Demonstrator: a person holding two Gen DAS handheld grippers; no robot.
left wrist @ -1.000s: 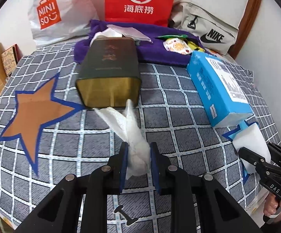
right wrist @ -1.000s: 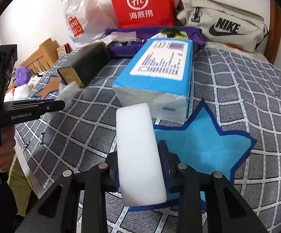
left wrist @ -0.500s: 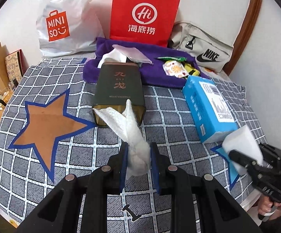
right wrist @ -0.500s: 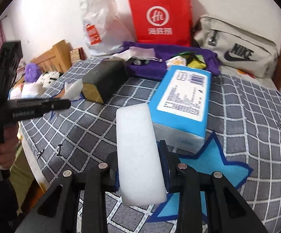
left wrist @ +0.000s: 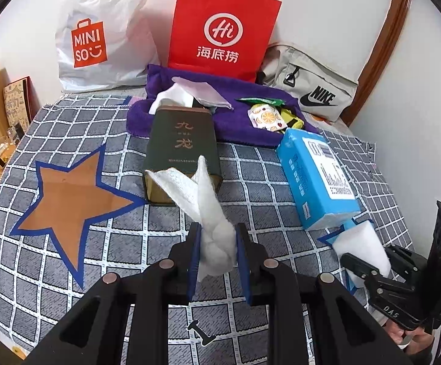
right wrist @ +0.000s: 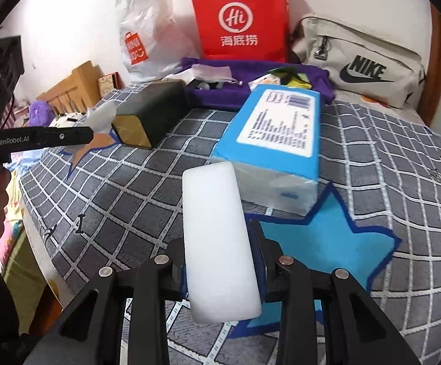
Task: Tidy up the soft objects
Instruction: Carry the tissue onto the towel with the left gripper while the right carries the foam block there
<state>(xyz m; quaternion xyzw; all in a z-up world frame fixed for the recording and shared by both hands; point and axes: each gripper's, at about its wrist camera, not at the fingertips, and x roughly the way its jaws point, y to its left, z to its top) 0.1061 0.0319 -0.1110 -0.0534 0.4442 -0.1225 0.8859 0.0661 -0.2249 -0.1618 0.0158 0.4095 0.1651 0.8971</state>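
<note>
My left gripper point(left wrist: 217, 254) is shut on a crumpled white tissue point(left wrist: 208, 213), held above the grey checked cloth point(left wrist: 37, 273); the tissue's loose end points toward a dark green box point(left wrist: 182, 143). An orange star point(left wrist: 68, 197) lies to the left of it. My right gripper point(right wrist: 220, 261) is shut on a white foam block point(right wrist: 217, 237), held upright over a blue star point(right wrist: 320, 243). The same block point(left wrist: 363, 246) and right gripper point(left wrist: 372, 269) show at the lower right of the left wrist view. The left gripper point(right wrist: 89, 135) with its tissue point(right wrist: 101, 117) appears at the left of the right wrist view.
A blue tissue pack point(right wrist: 275, 133) lies just behind the blue star. A purple towel point(left wrist: 241, 112) with small packets, a red paper bag point(left wrist: 223, 30), a white plastic bag point(left wrist: 98, 30) and a grey Nike bag point(left wrist: 311, 88) line the back. Wooden furniture point(right wrist: 71, 88) stands left.
The left gripper has risen and drawn back with the tissue, so the green box and orange star look smaller and farther. The right gripper has also drawn back a little from the blue pack, still holding the foam.
</note>
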